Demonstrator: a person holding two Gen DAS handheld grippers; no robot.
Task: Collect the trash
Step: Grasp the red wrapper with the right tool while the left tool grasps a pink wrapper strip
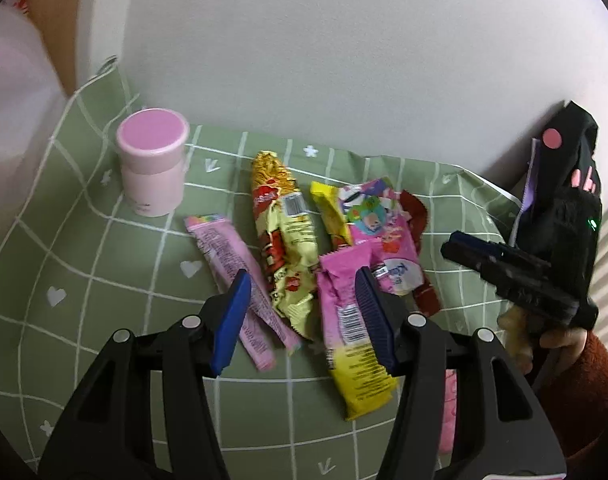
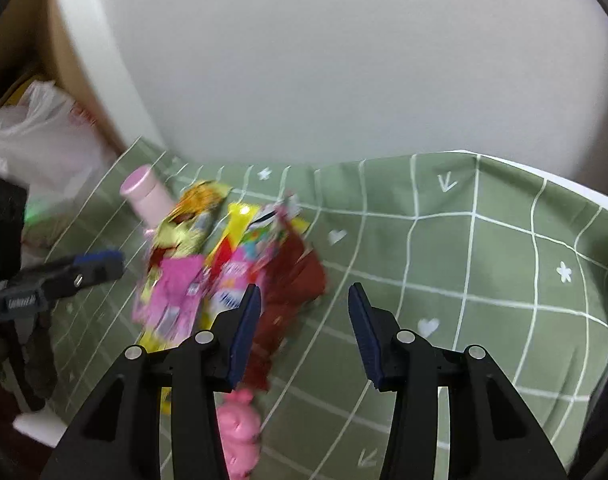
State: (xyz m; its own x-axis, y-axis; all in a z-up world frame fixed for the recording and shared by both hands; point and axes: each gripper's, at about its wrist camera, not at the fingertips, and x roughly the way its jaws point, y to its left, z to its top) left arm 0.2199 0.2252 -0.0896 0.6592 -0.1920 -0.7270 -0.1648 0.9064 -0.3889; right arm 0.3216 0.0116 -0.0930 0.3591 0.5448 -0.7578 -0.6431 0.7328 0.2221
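Wrapper pile (image 2: 224, 272) motion-blurred in right view.

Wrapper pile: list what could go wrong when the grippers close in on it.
1. The wrappers overlap, so the open left gripper may pinch two at once or drag neighbours along.
2. The pink jar stands close beside the pile; a sweep could topple it.
3. The open right gripper hovers near the red wrapper, and the two grippers might collide.

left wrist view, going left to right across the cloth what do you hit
pink jar → pale pink wrapper → gold and red wrapper → pink and yellow wrapper → dark red wrapper → right gripper
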